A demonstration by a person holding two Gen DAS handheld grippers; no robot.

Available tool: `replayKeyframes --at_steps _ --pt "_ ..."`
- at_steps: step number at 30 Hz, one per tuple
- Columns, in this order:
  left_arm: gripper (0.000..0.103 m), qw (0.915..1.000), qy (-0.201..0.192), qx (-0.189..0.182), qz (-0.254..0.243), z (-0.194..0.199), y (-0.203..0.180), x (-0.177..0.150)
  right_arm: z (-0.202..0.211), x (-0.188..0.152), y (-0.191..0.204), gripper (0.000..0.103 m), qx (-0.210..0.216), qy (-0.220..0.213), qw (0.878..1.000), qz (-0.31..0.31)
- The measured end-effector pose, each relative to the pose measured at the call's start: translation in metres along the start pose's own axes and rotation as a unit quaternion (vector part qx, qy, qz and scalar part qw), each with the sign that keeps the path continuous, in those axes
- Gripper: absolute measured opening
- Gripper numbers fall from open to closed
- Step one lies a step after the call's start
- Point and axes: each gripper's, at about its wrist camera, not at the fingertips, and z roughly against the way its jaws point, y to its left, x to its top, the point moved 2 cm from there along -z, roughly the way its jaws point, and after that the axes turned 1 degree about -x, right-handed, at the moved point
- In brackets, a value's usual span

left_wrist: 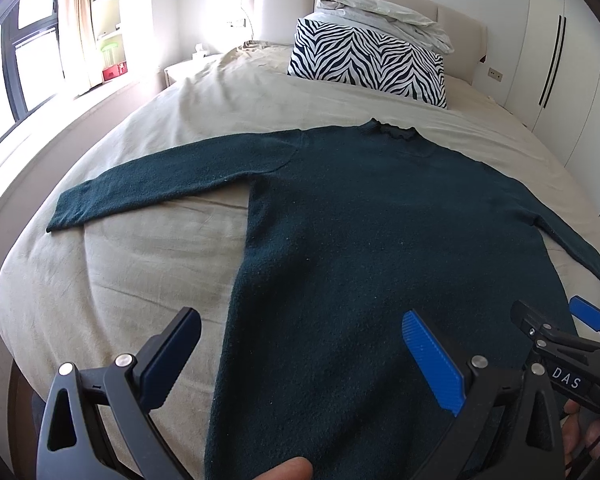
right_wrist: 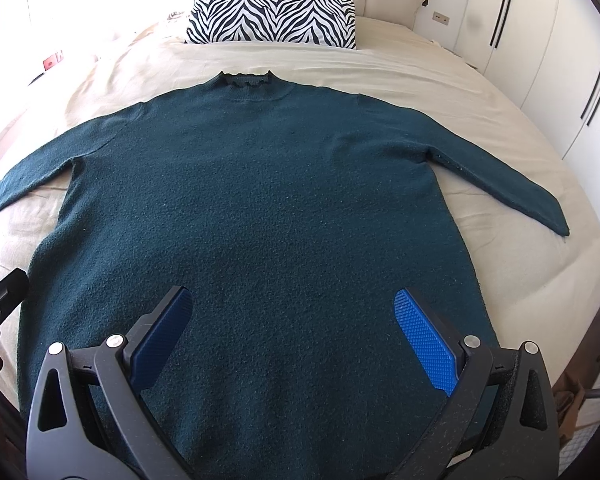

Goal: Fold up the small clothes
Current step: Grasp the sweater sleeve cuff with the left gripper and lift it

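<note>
A dark teal long-sleeved sweater [left_wrist: 364, 216] lies flat on the beige bed, collar at the far end and both sleeves spread out to the sides; it also shows in the right wrist view [right_wrist: 260, 200]. My left gripper [left_wrist: 300, 340] is open and empty, hovering over the sweater's lower left part near its hem. My right gripper [right_wrist: 292, 320] is open and empty above the lower middle of the sweater. The right gripper also shows at the right edge of the left wrist view [left_wrist: 556, 320].
A zebra-print pillow [left_wrist: 368, 62] and a folded pale duvet [left_wrist: 384, 12] lie at the headboard. The beige sheet [left_wrist: 120, 272] covers the bed. A window is on the left, white wardrobes [right_wrist: 540, 60] on the right.
</note>
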Motion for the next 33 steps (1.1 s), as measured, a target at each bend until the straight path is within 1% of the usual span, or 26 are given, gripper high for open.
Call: replayKeyframes --at_steps 2,4,7,9,12,14,15,16,17,18,19,20,22,24,25,27,28,29,31,33 --pt "0.103 0.9997 -0.007 -0.018 0.012 0.001 0.008 0.002 0.001 0.003 0.0 0.103 0.015 -0.002 1.0 -0.003" --pt "0.103 0.9978 -0.011 -0.053 0.039 0.001 0.022 0.007 0.005 0.007 0.001 0.103 0.025 -0.015 1.0 -0.004" --pt "0.103 0.9923 -0.015 -0.095 0.078 -0.002 0.045 0.015 0.015 0.016 0.005 0.103 0.049 -0.048 0.998 -0.006" --pt "0.103 0.9878 -0.024 -0.113 0.104 -0.004 0.061 0.021 0.022 0.025 0.007 0.103 0.076 -0.067 0.995 -0.012" --pt "0.103 0.9847 -0.059 -0.103 0.128 -0.005 0.086 0.028 0.032 0.04 0.012 0.103 0.112 -0.089 0.989 -0.026" --pt "0.103 0.9846 -0.071 -0.081 0.138 -0.005 0.103 0.03 0.038 0.05 0.019 0.103 0.123 -0.097 0.987 -0.024" --pt "0.103 0.9853 -0.062 -0.07 0.143 -0.008 0.111 0.03 0.039 0.055 0.023 0.103 0.125 -0.099 0.987 -0.019" --pt "0.103 0.9848 -0.037 -0.068 0.156 -0.014 0.12 0.03 0.041 0.06 0.027 0.103 0.127 -0.101 0.987 -0.013" --pt "0.103 0.9801 -0.008 -0.08 0.181 -0.021 0.131 0.029 0.042 0.064 0.031 0.103 0.129 -0.103 0.986 -0.009" --pt "0.101 0.9712 0.008 -0.103 0.214 -0.027 0.146 0.026 0.044 0.069 0.036 0.103 0.13 -0.104 0.986 -0.005" --pt "0.098 0.9636 0.01 -0.12 0.239 -0.031 0.158 0.024 0.046 0.073 0.039 0.103 0.134 -0.106 0.985 -0.002" --pt "0.096 0.9599 0.002 -0.123 0.252 -0.032 0.168 0.023 0.047 0.077 0.044 0.103 0.138 -0.109 0.984 0.001" --pt "0.096 0.955 -0.013 -0.112 0.274 -0.033 0.189 0.023 0.051 0.084 0.052 0.103 0.144 -0.114 0.983 0.008" --pt "0.094 0.9434 -0.026 -0.127 0.305 -0.037 0.211 0.025 0.052 0.09 0.06 0.103 0.149 -0.117 0.982 0.016" --pt "0.09 0.9378 -0.033 -0.126 0.322 -0.04 0.223 0.027 0.052 0.093 0.064 0.103 0.151 -0.117 0.981 0.019" --pt "0.089 0.9278 -0.048 -0.123 0.349 -0.045 0.247 0.032 0.05 0.1 0.071 0.103 0.158 -0.114 0.981 0.02" --pt "0.087 0.9205 -0.057 -0.119 0.368 -0.047 0.26 0.033 0.049 0.104 0.074 0.103 0.161 -0.113 0.98 0.02" --pt "0.085 0.9115 -0.067 -0.118 0.388 -0.05 0.274 0.034 0.047 0.107 0.077 0.101 0.164 -0.111 0.98 0.021" --pt "0.082 0.89 -0.087 -0.124 0.43 -0.059 0.297 0.036 0.044 0.113 0.083 0.097 0.171 -0.109 0.979 0.022" --pt "0.082 0.8715 -0.095 -0.116 0.467 -0.07 0.317 0.038 0.039 0.117 0.089 0.088 0.173 -0.105 0.979 0.027"
